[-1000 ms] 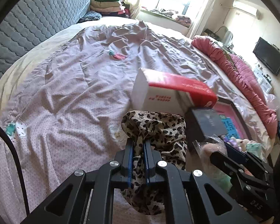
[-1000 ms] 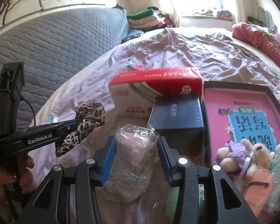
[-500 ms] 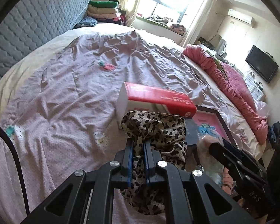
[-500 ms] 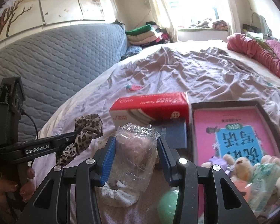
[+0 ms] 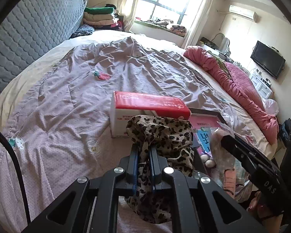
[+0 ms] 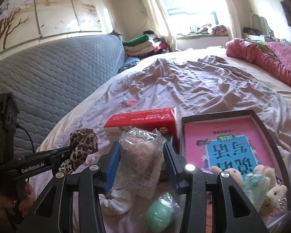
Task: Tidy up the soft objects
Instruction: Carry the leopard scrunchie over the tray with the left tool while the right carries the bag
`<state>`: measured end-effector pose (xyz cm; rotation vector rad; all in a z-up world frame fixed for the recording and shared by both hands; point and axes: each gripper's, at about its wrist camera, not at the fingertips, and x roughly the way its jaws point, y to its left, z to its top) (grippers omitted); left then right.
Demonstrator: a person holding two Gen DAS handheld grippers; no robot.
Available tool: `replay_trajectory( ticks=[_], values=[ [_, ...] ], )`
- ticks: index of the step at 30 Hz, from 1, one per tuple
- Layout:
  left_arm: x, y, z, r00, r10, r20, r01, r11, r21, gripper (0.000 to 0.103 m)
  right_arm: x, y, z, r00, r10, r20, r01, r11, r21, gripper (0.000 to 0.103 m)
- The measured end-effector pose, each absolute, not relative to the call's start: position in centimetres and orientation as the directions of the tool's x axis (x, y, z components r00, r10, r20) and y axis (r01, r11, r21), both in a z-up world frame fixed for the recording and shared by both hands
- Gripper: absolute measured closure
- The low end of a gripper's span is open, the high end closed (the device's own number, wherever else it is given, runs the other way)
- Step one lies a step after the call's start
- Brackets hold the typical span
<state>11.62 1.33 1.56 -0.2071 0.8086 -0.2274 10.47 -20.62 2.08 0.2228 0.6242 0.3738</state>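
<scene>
- Left gripper [image 5: 144,151]: clenched on leopard scrunchie [image 5: 164,136], held above the bedsheet [image 5: 67,104].
- Red box [image 5: 149,104]: on the sheet just beyond.
- Right gripper [image 6: 140,155]: grasping bagged pink item [image 6: 140,159], above green ball [image 6: 159,213].
- Tray [image 6: 265,124]: book, plush toys [image 6: 261,178] inside.

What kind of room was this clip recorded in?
A lived-in bedroom, most likely in a home. A large bed with a rumpled lilac sheet fills the view, backed by a grey quilted headboard. Folded bedding is stacked by the window, and a television hangs on the wall.
</scene>
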Motion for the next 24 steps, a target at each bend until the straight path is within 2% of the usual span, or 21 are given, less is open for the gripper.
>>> replay_trajectory(
  ticks=[24],
  values=[
    [10.0, -9.9, 2.7, 0.616, -0.374, -0.693, 0.294, 0.926, -0.239, 0.093, 8.5, -32.7, 3.6, 0.84, 0.277, -0.466, -0.08, 0.913, 0.399, 0.056]
  ],
)
